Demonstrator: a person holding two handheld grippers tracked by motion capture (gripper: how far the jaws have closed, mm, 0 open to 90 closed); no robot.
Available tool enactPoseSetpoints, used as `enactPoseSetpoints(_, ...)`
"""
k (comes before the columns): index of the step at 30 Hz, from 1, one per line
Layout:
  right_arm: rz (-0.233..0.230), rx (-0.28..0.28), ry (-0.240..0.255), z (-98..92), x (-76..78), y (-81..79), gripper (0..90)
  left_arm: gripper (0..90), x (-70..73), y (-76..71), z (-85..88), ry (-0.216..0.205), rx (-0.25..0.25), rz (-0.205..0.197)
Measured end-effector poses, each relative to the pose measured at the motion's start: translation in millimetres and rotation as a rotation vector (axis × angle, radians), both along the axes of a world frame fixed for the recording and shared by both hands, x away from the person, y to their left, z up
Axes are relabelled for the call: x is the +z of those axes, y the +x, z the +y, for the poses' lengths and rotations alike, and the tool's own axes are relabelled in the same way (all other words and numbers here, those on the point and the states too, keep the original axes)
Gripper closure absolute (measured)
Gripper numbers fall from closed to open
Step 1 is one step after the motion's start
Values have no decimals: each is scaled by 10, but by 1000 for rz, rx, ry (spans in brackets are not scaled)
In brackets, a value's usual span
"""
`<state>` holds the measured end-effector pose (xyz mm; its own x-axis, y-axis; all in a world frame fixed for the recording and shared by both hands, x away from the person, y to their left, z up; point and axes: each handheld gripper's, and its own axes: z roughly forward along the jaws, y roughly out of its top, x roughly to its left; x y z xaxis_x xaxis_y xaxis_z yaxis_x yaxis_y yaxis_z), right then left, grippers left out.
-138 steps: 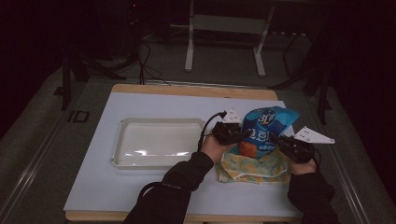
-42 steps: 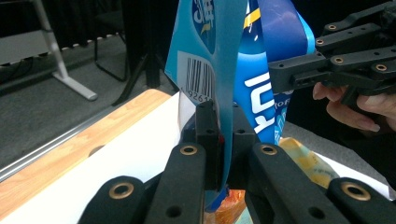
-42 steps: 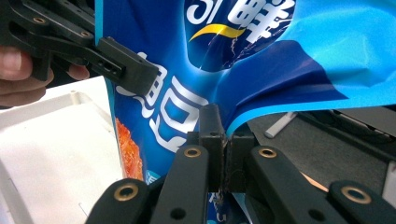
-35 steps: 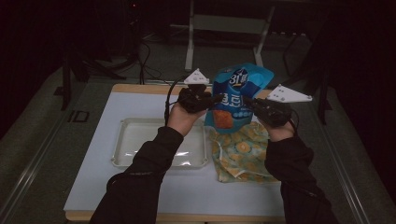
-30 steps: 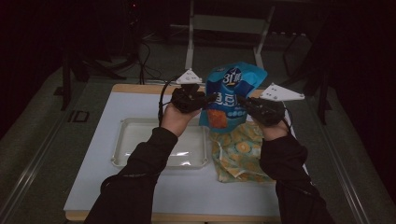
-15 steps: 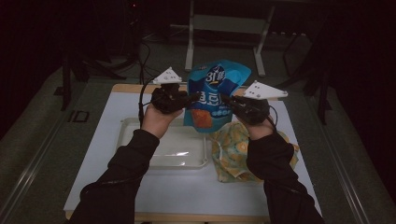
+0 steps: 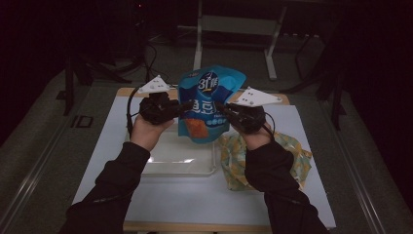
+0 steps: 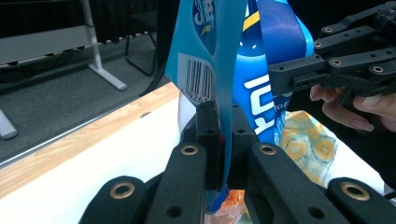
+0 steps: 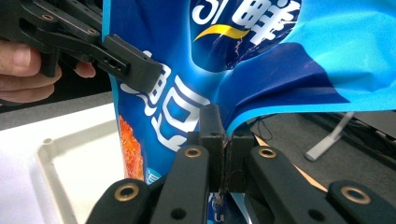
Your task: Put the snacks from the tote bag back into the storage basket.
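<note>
Above the tray, both grippers pinch the snack bag's edges; keeping it level should land it squarely.

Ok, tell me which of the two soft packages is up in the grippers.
The blue snack bag, pinched by the left gripper and right gripper; the yellow patterned pouch lies on the table.

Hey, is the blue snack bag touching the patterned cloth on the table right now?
Apart. In the high view the blue snack bag hangs clamped between both grippers, over the tray, while the patterned cloth lies beside it.
</note>
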<state>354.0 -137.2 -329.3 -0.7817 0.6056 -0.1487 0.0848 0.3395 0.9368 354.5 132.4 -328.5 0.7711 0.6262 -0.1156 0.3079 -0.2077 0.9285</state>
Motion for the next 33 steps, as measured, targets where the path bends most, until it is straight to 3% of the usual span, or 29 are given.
enactPoseSetpoints(18,8,40,2,369,-45,-227,887,885,-29,-295,371,19,17,-3)
enactPoseSetpoints(33,38,36,-22,469,-306,-289,887,885,-326,-314,440,17,8,30)
